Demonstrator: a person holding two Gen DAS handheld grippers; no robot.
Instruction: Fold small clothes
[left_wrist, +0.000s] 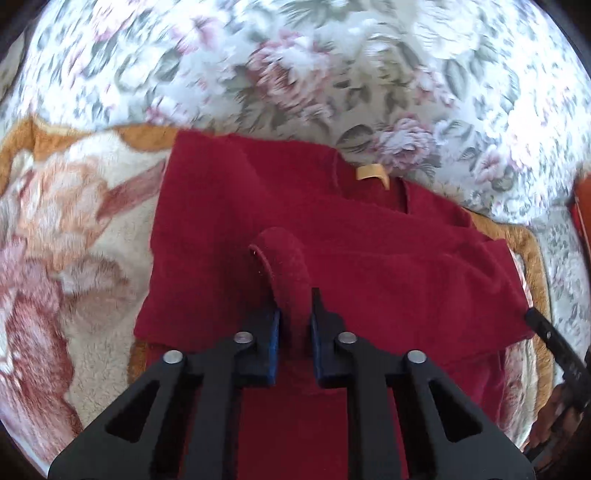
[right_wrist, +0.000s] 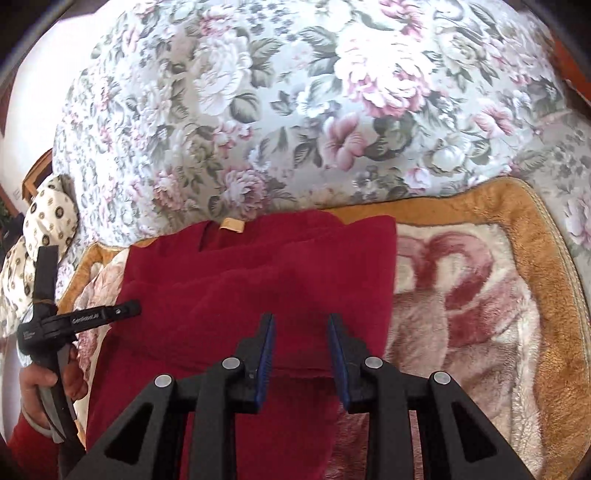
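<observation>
Black two-finger left gripper (left_wrist: 295, 325), blue-padded, pinches a raised loop of a dark red fleece garment (left_wrist: 332, 236), the fold standing up between the closed pads in the left wrist view. That garment lies partly folded on a plush cream-and-rust blanket with a tan border (left_wrist: 74, 236), its neck opening with a small tan label (left_wrist: 372, 172) pointing toward a grey quilt printed with pink flowers and green leaves (left_wrist: 295, 74) just beyond. From the right wrist view, the right gripper (right_wrist: 301, 328) hovers over the garment's near edge, its blue pads (right_wrist: 267, 343) standing partly apart with red cloth beneath them and nothing pressed between. At left in that view, a person's hand (right_wrist: 44, 384) grips the handle of the left gripper, whose black finger reaches onto the garment's side. A cream pillow with round dark motifs (right_wrist: 48, 218) sits beside the quilt.
</observation>
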